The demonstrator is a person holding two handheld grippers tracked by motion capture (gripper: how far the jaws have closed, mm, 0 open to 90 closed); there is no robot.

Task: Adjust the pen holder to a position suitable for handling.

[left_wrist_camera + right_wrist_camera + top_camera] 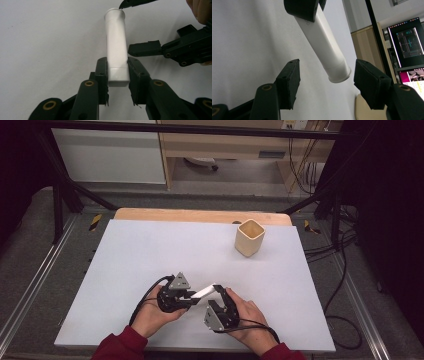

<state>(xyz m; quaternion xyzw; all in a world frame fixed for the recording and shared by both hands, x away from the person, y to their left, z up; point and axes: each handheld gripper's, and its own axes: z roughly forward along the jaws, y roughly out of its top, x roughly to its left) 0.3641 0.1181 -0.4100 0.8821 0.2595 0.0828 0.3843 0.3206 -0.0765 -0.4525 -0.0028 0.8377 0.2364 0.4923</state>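
So I've got the white tube pinched in my left tool right now. Both pads are pressed flat against the squared-off end of the tube, 1 on each side, and the rest of it sticks out away from that tool with the flanged round end farthest off.

From the high view, the tube hangs just above the desk, near the front edge, bridging the gap between my 2 hands. The left tool has it from the left, and the right tool sits at the tube's other end.

The right tool isn't gripping anything. Its jaws are spread, part way in, with the flanged end of the tube sitting between them. There's a clear gap on both sides, so neither pad touches it. The flange lies a bit nearer the right-hand pad in that view. In the left gripper view you can see the right tool's 2 black fingers straddling the far part of the tube, 1 at the rim, 1 beside the shaft.

There's also a beige square cup standing upright, well beyond the tube toward the far right of the desk.
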